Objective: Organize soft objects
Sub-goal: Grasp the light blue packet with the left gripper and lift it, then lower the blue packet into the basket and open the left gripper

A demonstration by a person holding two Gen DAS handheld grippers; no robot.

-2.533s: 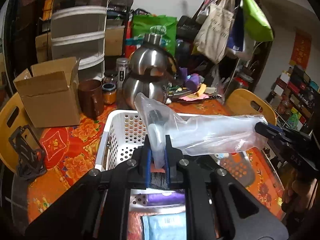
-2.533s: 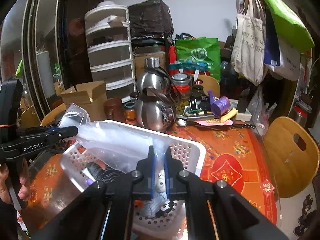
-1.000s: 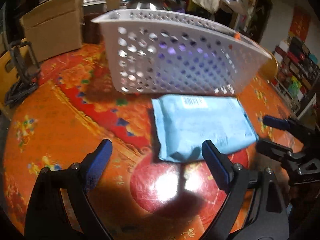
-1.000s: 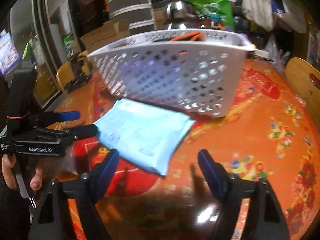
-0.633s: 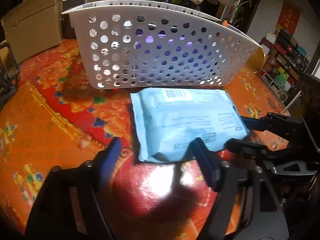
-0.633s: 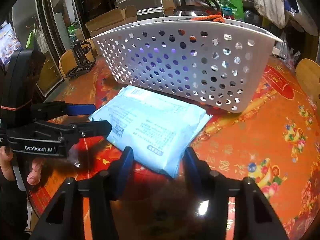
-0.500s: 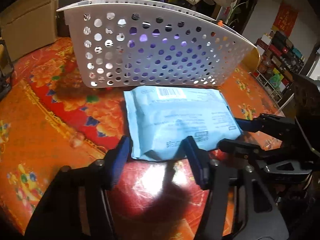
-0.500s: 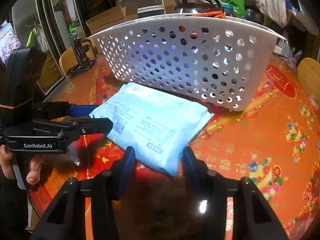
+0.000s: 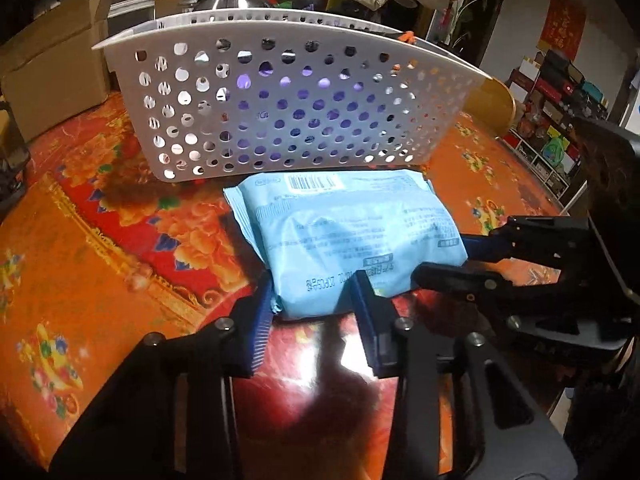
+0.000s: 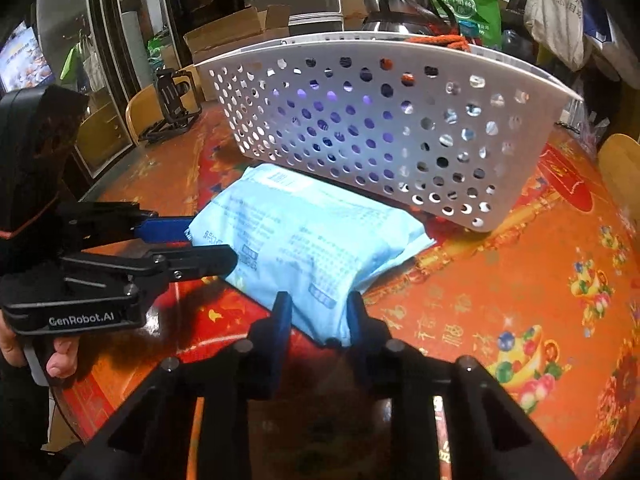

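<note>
Blue packet [image 9: 348, 236] gripped at separate corners by left claw [image 9: 314, 304] and right claw [image 10: 318, 316], pads partly hidden.

Floral table [image 9: 80, 264], blue packet [image 9: 348, 228], white basket [image 9: 296, 92]

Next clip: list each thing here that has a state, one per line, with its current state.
Blue pack: flat on the tablecloth, front of the basket, barcode end toward it.
Left gripper: jaws closed on the pack's near corner.
Right gripper: jaws closed on another corner of the pack.
White basket: upright on the table, purple and orange items showing inside.
Cardboard box: flaps open.
</note>
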